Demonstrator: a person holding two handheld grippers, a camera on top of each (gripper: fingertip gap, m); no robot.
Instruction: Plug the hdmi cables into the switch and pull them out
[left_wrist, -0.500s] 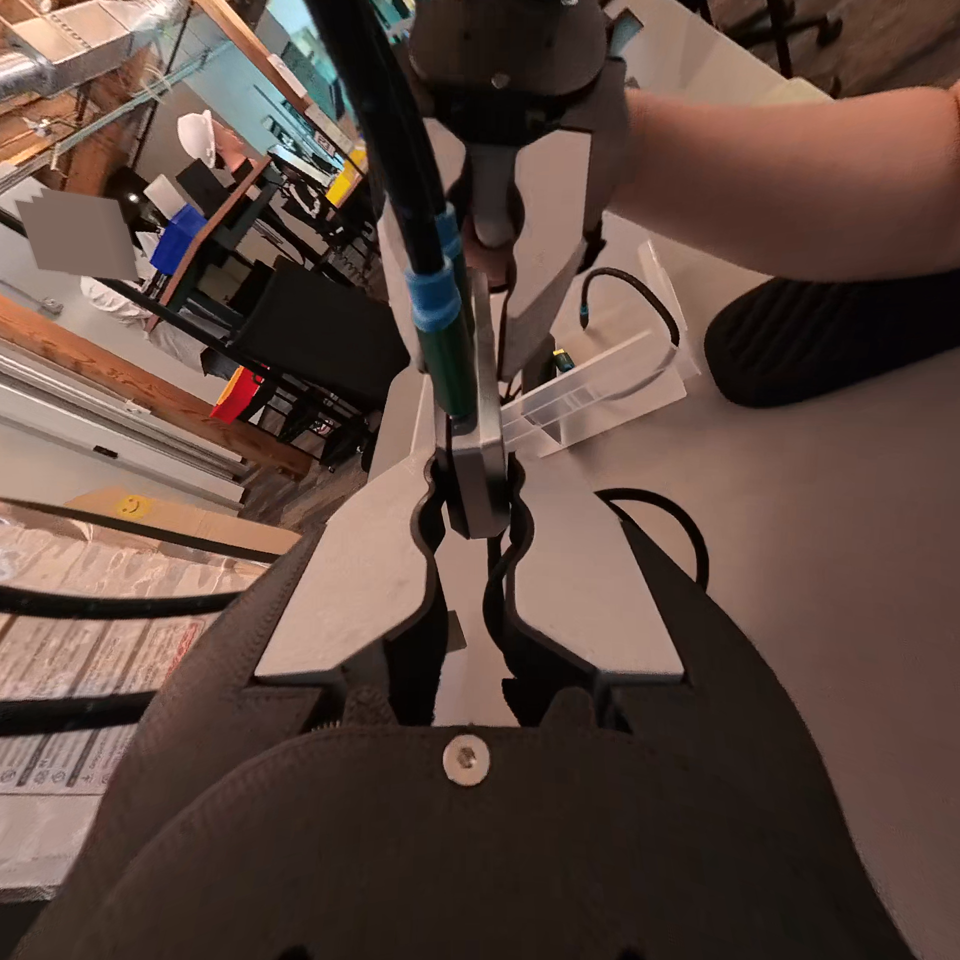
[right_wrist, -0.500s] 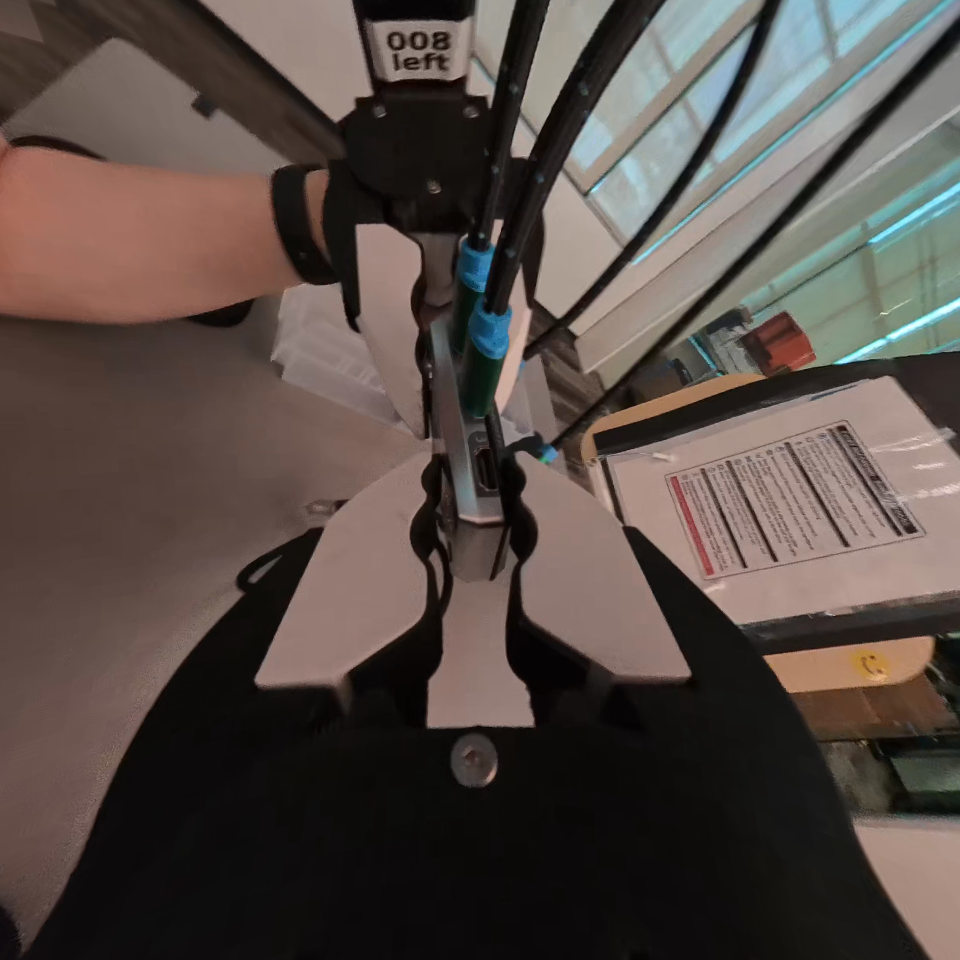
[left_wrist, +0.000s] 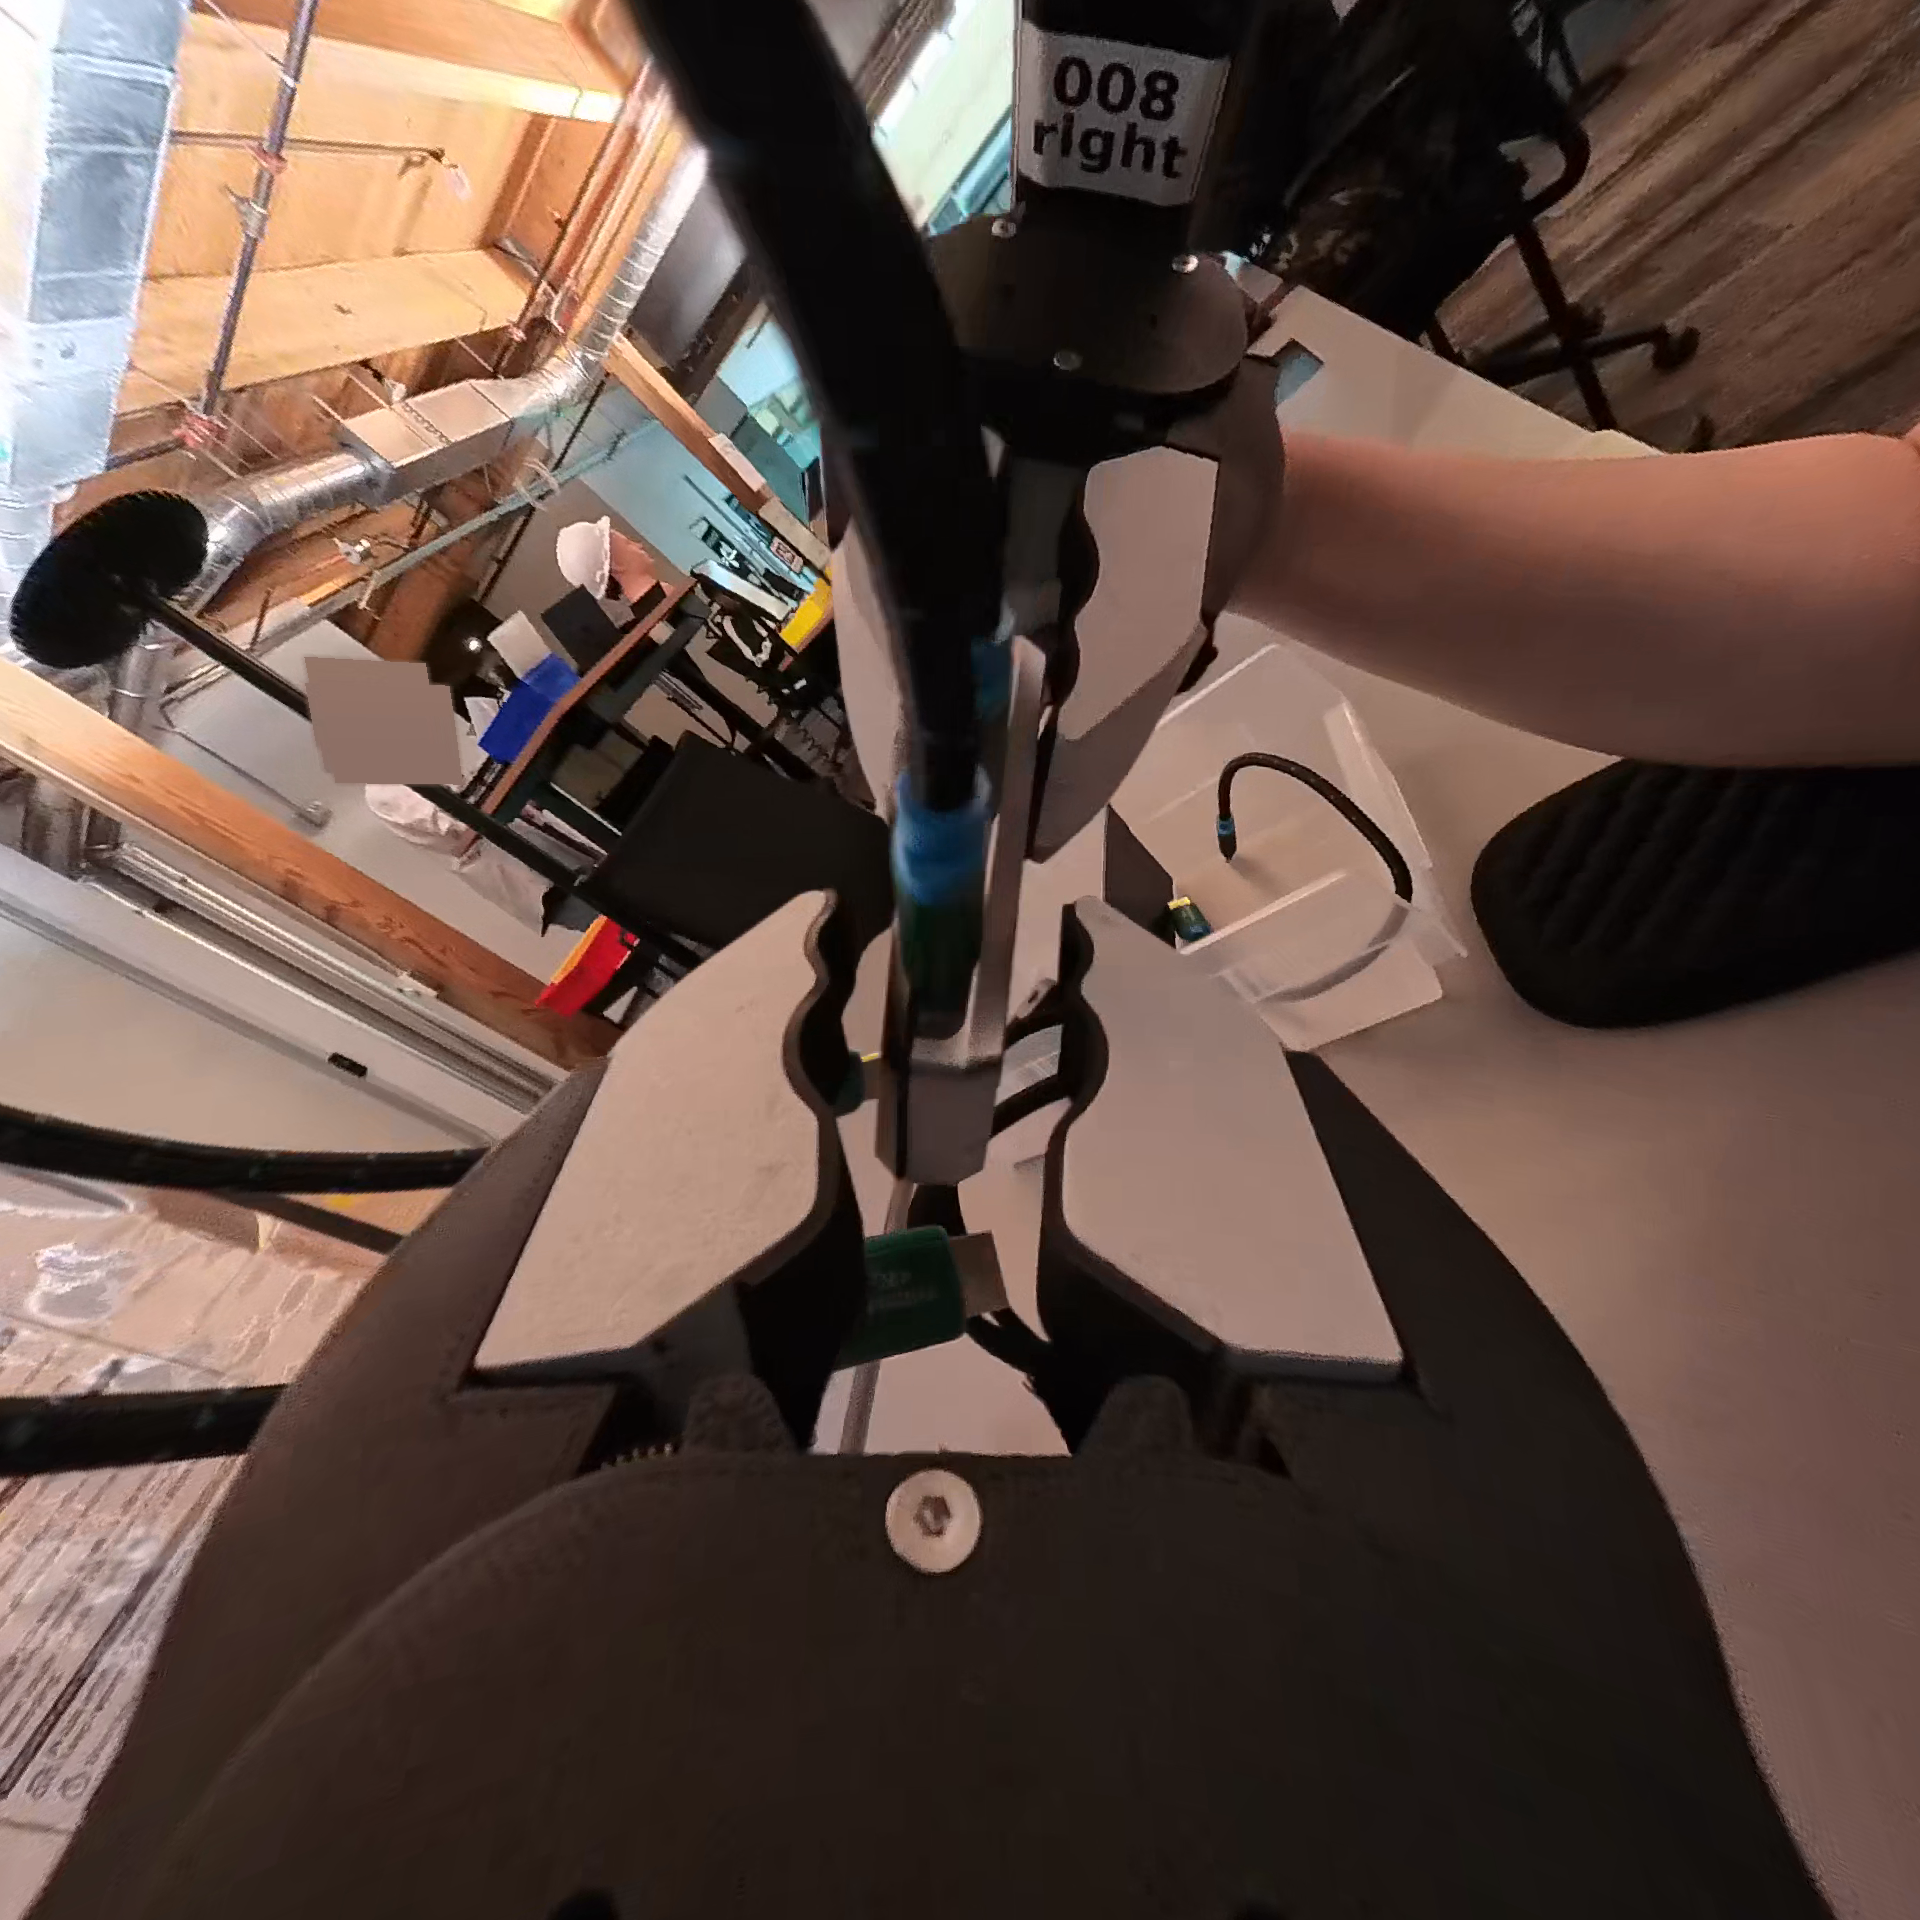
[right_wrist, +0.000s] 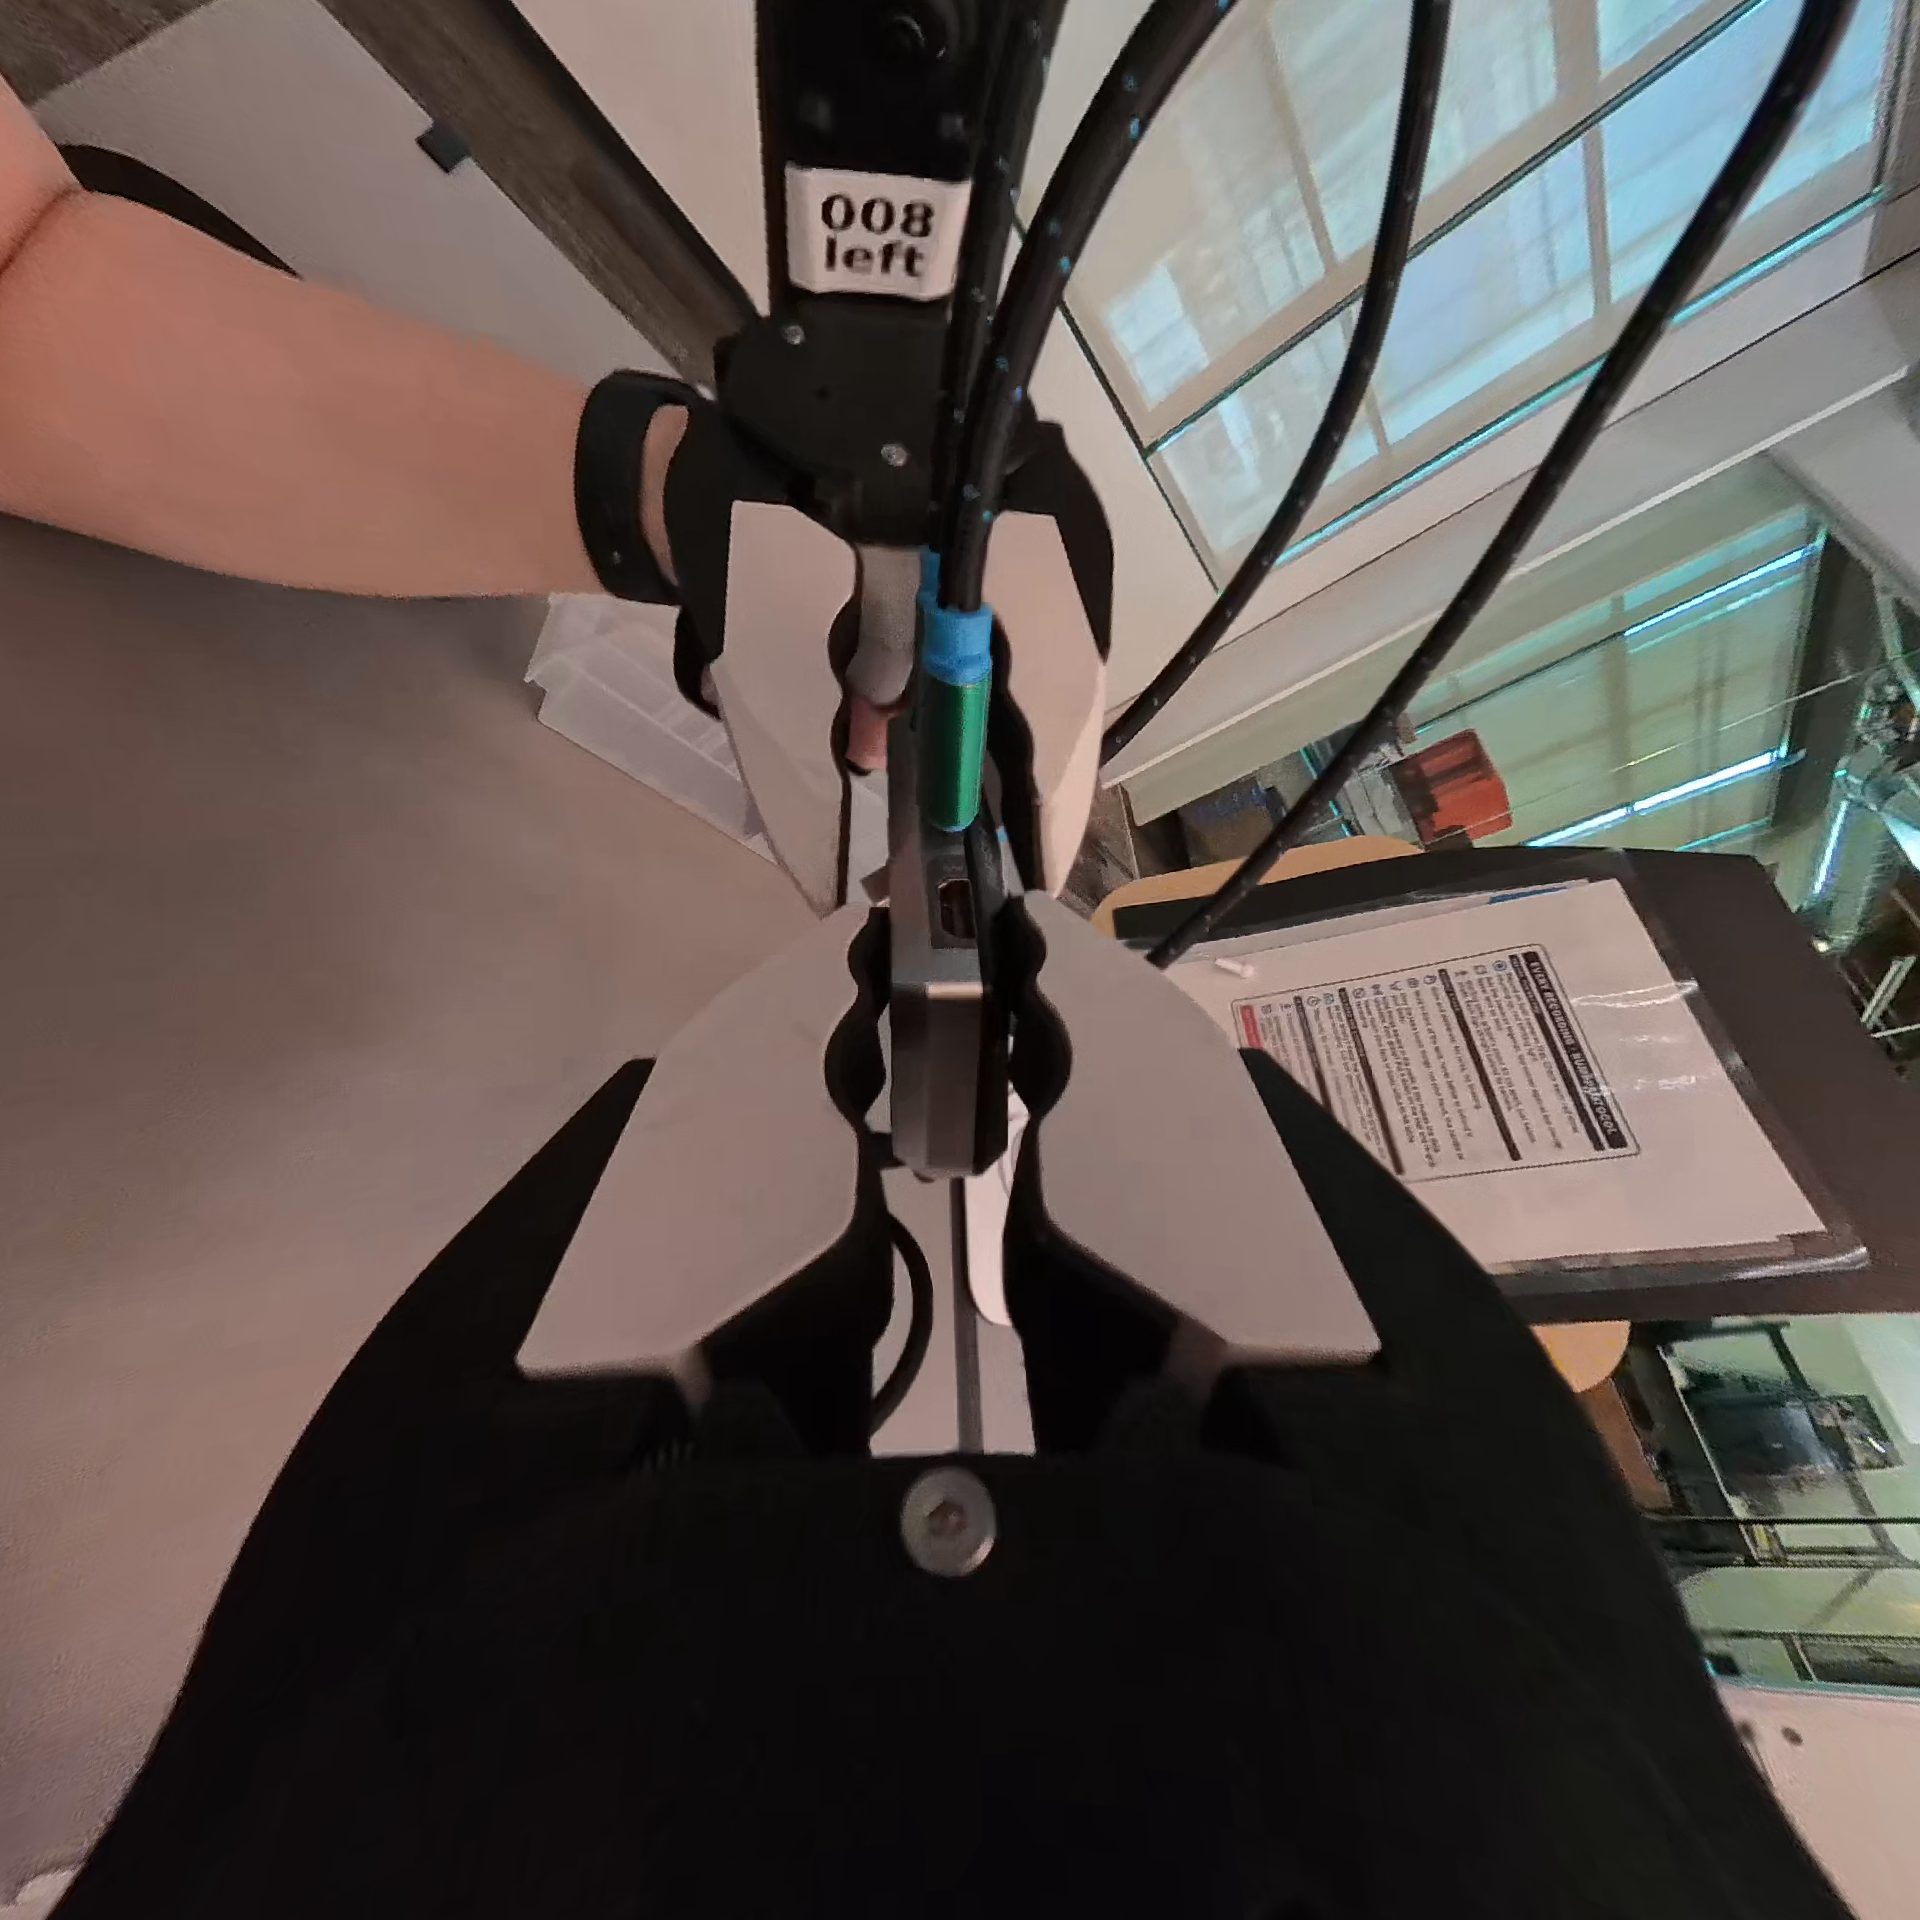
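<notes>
**Switch held aloft between two grippers**

The right hand-held gripper (right_wrist: 940, 997) clamps tight on the grey switch (right_wrist: 935, 1049), up above the worktop (right_wrist: 312, 935). The left hand-held gripper (left_wrist: 951, 997) stands spread wide, fingers clear either side of the switch. One green-plugged hdmi cable (right_wrist: 956, 743) sits in its port; a neighbouring port shows bare.

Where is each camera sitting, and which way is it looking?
Left wrist view: sits on the left claw and looks along its open fingers at the switch, with the table beyond; the right forearm shows.
Right wrist view: sits on the right claw, which grips the switch, and looks the opposite way, toward the windows; the left forearm shows.
Shared: the switch and its green plug. The two cameras face each other, so each view shows the other claw.
</notes>
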